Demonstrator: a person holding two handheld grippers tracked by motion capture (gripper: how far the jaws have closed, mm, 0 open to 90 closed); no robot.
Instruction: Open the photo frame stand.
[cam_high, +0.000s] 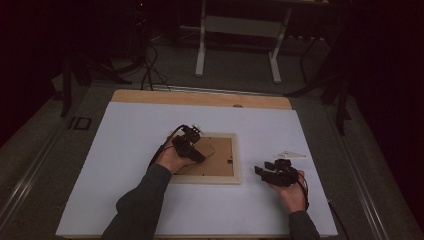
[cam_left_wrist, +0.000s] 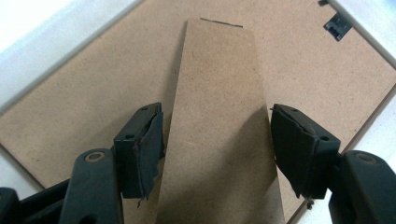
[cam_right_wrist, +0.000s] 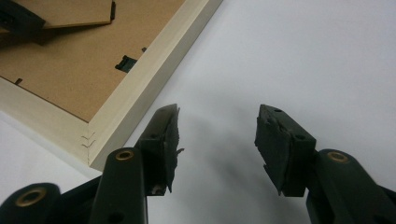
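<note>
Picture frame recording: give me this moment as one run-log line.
left tool: open, astride easel stand of face-down picture frame | right tool: open, empty, beside frame corner | clear sheet: on white board

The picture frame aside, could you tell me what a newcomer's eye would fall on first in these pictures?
A pale wooden picture frame lies face down mid-table, brown backing up. The left gripper straddles its fold-out stand, jaws open. The right gripper hovers open to the frame's right, near a small clear piece.
</note>
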